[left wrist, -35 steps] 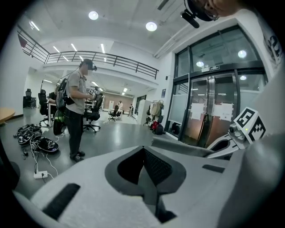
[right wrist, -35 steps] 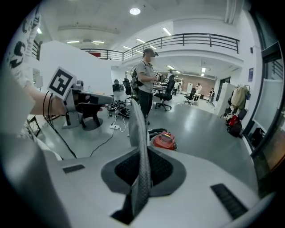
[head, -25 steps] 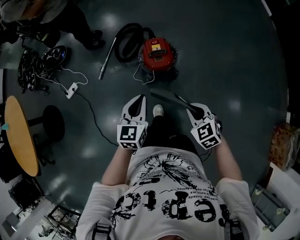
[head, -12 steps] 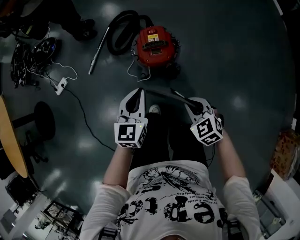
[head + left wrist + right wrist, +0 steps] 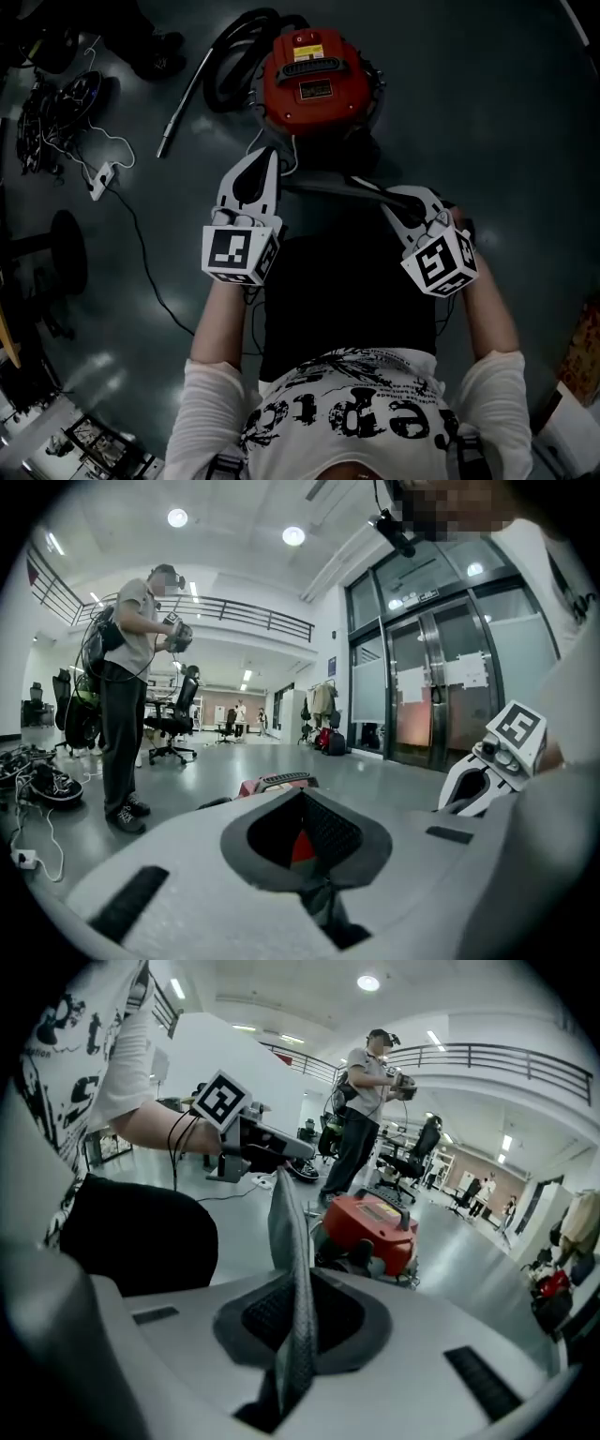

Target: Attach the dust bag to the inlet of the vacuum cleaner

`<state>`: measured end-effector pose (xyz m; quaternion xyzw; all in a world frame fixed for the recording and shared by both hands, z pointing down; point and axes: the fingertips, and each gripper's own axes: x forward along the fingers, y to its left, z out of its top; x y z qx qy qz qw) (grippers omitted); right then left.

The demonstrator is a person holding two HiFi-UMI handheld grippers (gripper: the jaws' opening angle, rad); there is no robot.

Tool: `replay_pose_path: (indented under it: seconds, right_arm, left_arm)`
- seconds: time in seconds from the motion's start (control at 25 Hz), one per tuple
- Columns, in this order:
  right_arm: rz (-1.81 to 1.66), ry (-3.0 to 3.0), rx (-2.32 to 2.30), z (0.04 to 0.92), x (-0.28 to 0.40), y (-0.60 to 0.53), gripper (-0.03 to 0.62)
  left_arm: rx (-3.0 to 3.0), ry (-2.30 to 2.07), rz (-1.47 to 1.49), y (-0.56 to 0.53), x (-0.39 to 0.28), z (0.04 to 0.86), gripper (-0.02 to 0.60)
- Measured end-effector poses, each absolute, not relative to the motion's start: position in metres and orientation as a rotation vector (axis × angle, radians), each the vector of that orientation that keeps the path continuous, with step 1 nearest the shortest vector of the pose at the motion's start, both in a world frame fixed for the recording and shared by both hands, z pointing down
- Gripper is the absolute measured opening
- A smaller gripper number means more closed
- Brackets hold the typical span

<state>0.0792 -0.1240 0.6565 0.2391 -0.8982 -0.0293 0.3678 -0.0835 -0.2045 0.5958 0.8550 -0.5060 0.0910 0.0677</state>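
Dust bag [image 5: 328, 186] of grey fabric stretched between two hand-held grippers. Left gripper [image 5: 263, 157] and right gripper [image 5: 394, 196] each pinch an edge, jaws fully closed, near the red vacuum cleaner [image 5: 314, 80] on the floor.

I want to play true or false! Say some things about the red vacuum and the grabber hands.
1. The vacuum cleaner is red. True.
2. The right gripper is empty. False: it is shut on the grey dust bag.
3. The dust bag is fitted on the vacuum cleaner. False: it stretches between the right gripper and the left gripper, not on the vacuum cleaner.
4. A black hose lies beside the vacuum cleaner. True.
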Motion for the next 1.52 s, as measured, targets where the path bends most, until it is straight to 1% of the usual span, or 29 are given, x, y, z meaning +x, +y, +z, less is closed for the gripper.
replay_pose_path:
  seconds: [0.16, 0.28, 0.48, 0.72, 0.76, 0.8, 0.88, 1.2, 1.32, 1.44, 1.52]
  right_arm:
    - [-0.148, -2.312, 0.552, 0.693, 0.070, -0.136, 0.021]
    - [-0.163, -2.294, 0.514, 0.707, 0.066, -0.139, 0.021]
    - [-0.150, -2.270, 0.481, 0.713, 0.070, -0.139, 0.021]
    - [-0.162, -2.277, 0.442, 0.719, 0.072, -0.141, 0.021]
    - [-0.161, -2.282, 0.436, 0.719, 0.071, -0.141, 0.021]
    - [-0.161, -2.287, 0.429, 0.717, 0.070, -0.140, 0.021]
    - [-0.165, -2.299, 0.413, 0.714, 0.067, -0.140, 0.021]
    - [-0.183, -2.298, 0.384, 0.722, 0.068, -0.144, 0.021]
    - [-0.187, -2.299, 0.360, 0.724, 0.066, -0.144, 0.021]
    - [-0.194, -2.292, 0.351, 0.729, 0.067, -0.149, 0.021]
    - [-0.198, -2.282, 0.356, 0.732, 0.071, -0.154, 0.021]
  left_arm:
    - [2.605, -1.545, 0.319, -0.225, -0.089, 0.626, 0.003]
    - [2.647, -1.469, 0.366, -0.243, -0.084, 0.637, 0.003]
    - [2.736, -1.353, 0.573, -0.287, -0.083, 0.636, 0.005]
    - [2.863, -1.218, 0.828, -0.344, -0.065, 0.640, 0.096]
    - [2.887, -1.164, 0.891, -0.348, -0.059, 0.644, 0.118]
    - [2.908, -1.096, 0.967, -0.350, -0.053, 0.649, 0.153]
    - [2.929, -0.963, 1.125, -0.352, -0.044, 0.658, 0.192]
    - [2.928, -0.758, 1.502, -0.379, -0.028, 0.685, 0.192]
    - [2.918, -0.670, 1.562, -0.384, -0.021, 0.686, 0.189]
    - [2.911, -0.553, 1.608, -0.379, -0.016, 0.687, 0.141]
    - [2.919, -0.541, 1.601, -0.378, -0.015, 0.687, 0.141]
